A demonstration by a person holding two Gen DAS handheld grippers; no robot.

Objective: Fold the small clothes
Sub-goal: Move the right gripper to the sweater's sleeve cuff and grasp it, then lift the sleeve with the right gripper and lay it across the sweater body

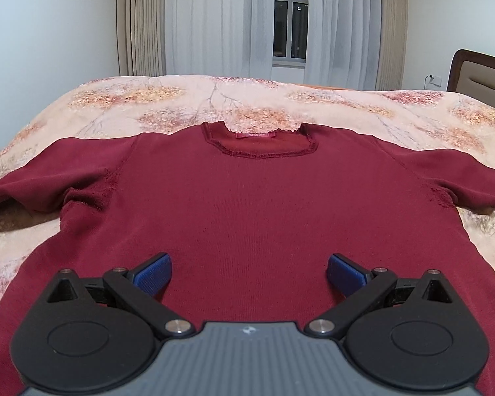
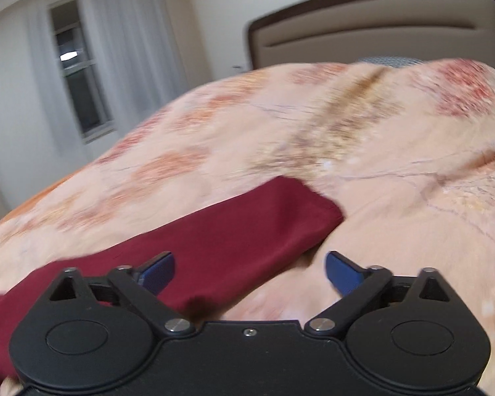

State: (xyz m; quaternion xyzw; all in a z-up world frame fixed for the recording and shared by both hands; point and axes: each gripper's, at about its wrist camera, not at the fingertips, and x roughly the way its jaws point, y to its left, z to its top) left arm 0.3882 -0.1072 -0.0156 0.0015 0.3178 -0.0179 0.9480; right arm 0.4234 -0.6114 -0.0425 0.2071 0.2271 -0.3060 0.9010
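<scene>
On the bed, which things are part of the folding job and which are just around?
Part of the job:
- dark red shirt, spread flat, sleeves out
- left gripper, open above the shirt
- right gripper, open near a sleeve

Just around:
- floral bedspread
- headboard
- curtains
- window

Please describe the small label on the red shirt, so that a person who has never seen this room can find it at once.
Start at the bed with the flowered cover, where a dark red shirt lies spread flat. Follow its body up to the neckline, on the window side. Just inside sits the label, a thin strip of brighter red than the cloth around it.
</scene>
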